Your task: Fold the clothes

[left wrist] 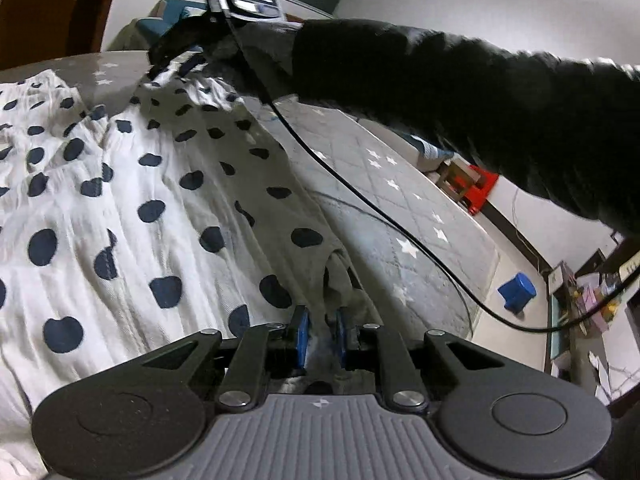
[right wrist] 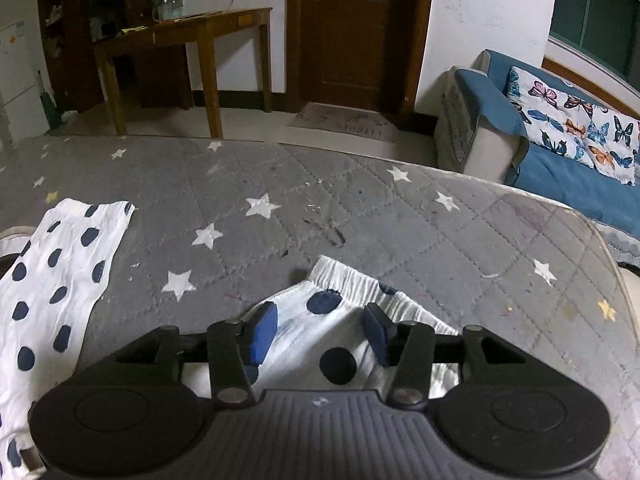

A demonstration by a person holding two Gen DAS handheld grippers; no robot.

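Note:
A white garment with dark blue dots (left wrist: 120, 200) lies spread on a grey quilted cover with white stars (left wrist: 404, 208). My left gripper (left wrist: 322, 338) is shut on a bunched edge of this cloth, which shows between the blue pads. In the right wrist view my right gripper (right wrist: 320, 334) stands open over an elastic-banded corner of the garment (right wrist: 340, 284); the cloth lies between the pads without being pressed. Another stretch of the garment (right wrist: 60, 280) lies flat at the left. A black sleeve (left wrist: 440, 80) reaches across the left wrist view to the garment's far end.
A black cable (left wrist: 360, 188) hangs over the cover. Beyond the cover (right wrist: 320, 192) stand a wooden table (right wrist: 180, 28), a brown door (right wrist: 352, 20) with a doormat (right wrist: 344, 124), and a blue sofa (right wrist: 568, 168). A blue object (left wrist: 516, 290) sits on the floor.

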